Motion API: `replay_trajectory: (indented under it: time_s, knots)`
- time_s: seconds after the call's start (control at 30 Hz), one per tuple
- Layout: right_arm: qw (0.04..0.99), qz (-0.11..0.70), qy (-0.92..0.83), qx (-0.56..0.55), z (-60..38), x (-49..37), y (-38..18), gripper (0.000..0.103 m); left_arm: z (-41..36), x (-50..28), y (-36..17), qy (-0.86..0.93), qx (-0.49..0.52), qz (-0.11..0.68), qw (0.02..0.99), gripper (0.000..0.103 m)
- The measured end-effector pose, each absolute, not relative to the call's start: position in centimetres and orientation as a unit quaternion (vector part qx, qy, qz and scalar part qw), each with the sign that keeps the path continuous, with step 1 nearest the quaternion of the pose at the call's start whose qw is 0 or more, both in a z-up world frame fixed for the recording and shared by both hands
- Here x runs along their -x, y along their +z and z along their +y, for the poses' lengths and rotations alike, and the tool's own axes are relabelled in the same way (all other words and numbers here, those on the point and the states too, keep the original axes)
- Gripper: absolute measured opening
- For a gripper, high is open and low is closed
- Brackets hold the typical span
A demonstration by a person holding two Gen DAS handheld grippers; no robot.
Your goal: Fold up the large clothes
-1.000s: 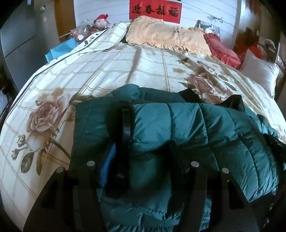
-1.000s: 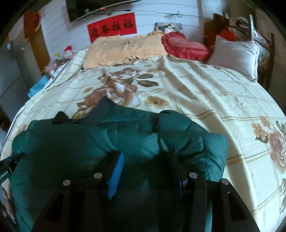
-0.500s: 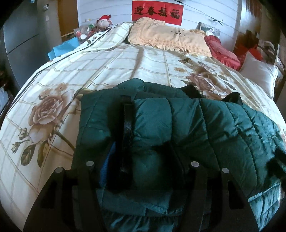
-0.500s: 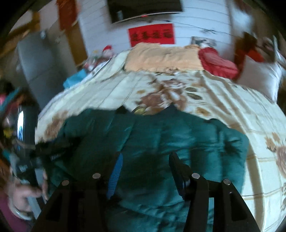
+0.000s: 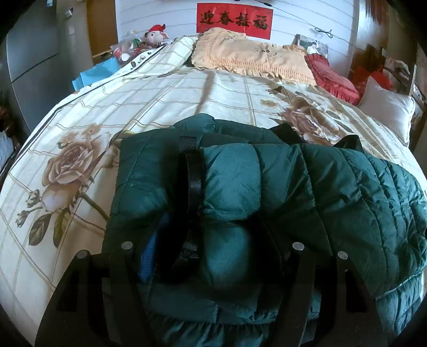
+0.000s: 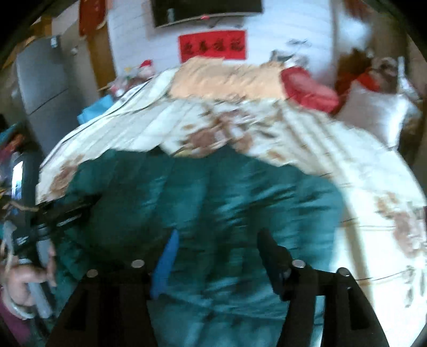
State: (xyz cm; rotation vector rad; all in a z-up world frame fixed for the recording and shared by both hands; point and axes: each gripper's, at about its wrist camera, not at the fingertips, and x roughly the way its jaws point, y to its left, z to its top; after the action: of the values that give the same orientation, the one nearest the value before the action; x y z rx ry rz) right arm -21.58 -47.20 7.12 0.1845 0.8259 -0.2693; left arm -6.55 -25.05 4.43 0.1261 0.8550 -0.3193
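A big dark green puffy jacket (image 5: 307,186) is seen lying on a bed. The bed is covered by a cream bedspread (image 5: 165,101) with brown roses and thin lines on it. The jacket is folded over on itself near the front edge of the bed, and a black strap (image 5: 193,173) is laid down its left part.

The left gripper (image 5: 210,256) is pushed into the jacket. A thick fold of green cloth is seen between its two fingers, and the fingers are pressed against it from both sides. The blue finger pad (image 5: 149,259) is half hidden by the cloth. The fold seems to be pinched, with the fingers kept fairly wide by the puffy cloth.

In the right wrist view everything is blurred. The right gripper (image 6: 221,256) is held above the jacket (image 6: 213,202). Its fingers are spread apart, and the blue pad (image 6: 166,261) and the black finger (image 6: 272,259) are seen with green cloth behind them. Nothing is seen to be held by them. At the left edge of this view, a hand (image 6: 29,280) is seen around the handle of the other gripper.

At the far end of the bed, a peach pillow (image 5: 253,57) with a frilled edge is laid beside a red pillow (image 5: 331,74). A white pillow (image 5: 387,109) is set at the right side. A red banner (image 5: 234,20) with black writing is hung on the white wall behind. A soft toy pig (image 5: 156,34) with a red hat is seen at the far left corner of the bed.
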Motion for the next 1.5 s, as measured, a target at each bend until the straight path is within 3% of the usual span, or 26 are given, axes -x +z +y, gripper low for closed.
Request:
replay_trajectory:
  time_s: [0.23, 0.57, 0.67, 0.77, 1.1, 1.5]
  knots:
    - [0.876, 0.448, -0.162, -0.077, -50.4, 22.1, 2.7, 0.062, -25.1, 6.5, 4.4, -0.156, -0.064, 0.409, 0.897, 0.073]
    - [0.899, 0.389, -0.178, -0.096, -49.8, 24.9, 6.6, 0.062, -25.5, 6.6, 4.2, -0.151, -0.069, 0.403, 0.900, 0.073]
    - [0.868, 0.445, -0.206, -0.078, -50.5, 23.3, 3.9, 0.062, -25.5, 6.6, 4.2, -0.153, -0.067, 0.403, 0.900, 0.074]
    - [0.865, 0.448, -0.190, -0.119, -51.7, 23.1, 2.4, 0.062, -25.1, 6.7, 4.5, -0.163, -0.066, 0.412, 0.894, 0.074]
    - [0.875, 0.427, -0.178, -0.145, -50.9, 28.7, 6.8, 0.062, -19.3, 10.3, 7.9, -0.184, -0.034, 0.406, 0.894, 0.074]
    - [0.862, 0.453, -0.133, -0.182, -48.3, 35.8, 5.7, 0.067, -11.2, 17.0, 9.3, -0.170, -0.015, 0.389, 0.905, 0.074]
